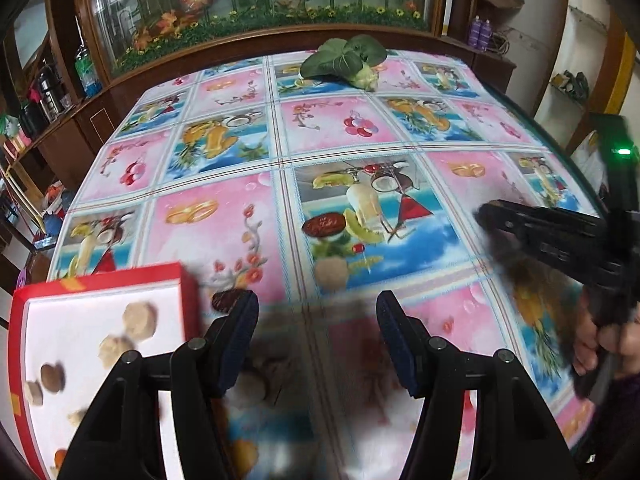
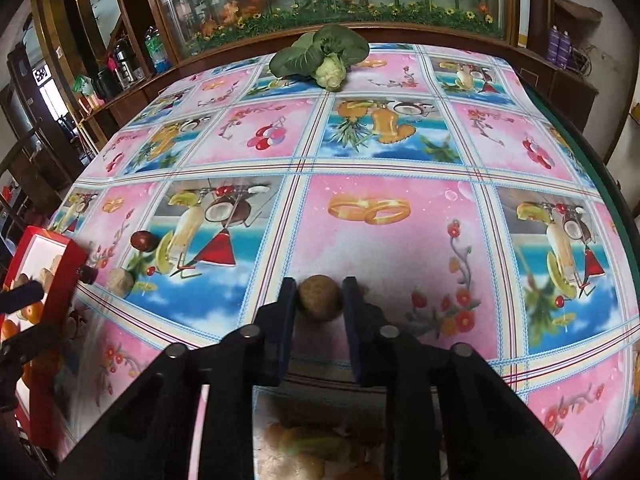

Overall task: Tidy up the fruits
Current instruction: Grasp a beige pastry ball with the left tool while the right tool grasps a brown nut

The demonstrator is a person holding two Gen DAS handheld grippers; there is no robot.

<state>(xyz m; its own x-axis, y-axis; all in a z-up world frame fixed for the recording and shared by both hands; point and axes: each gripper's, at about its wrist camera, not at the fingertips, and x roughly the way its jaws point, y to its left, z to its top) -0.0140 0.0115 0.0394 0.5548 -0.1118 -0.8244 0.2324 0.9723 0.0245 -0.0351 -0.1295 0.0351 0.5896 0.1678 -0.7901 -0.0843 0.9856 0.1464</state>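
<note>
My right gripper [image 2: 320,300] is shut on a round brown fruit [image 2: 320,297] low over the patterned tablecloth; its pads press the fruit from both sides. In the left wrist view that gripper [image 1: 490,216] reaches in from the right, held by a hand [image 1: 600,344]. My left gripper [image 1: 318,320] is open above the cloth with nothing gripped; a blurred tan fruit [image 1: 254,386] lies by its left finger. A red box [image 1: 188,280] with a white inside sits at the lower left and holds several tan and brown fruits. A dark red fruit [image 2: 145,241] and a tan one [image 2: 120,280] lie loose near it.
A leafy green vegetable [image 2: 320,60] lies at the table's far edge, in front of a wooden cabinet with glass and artificial flowers. Another small dark fruit [image 1: 222,300] rests against the box's right wall. Shelves with bottles stand at the left. The table's right edge [image 2: 600,152] is green.
</note>
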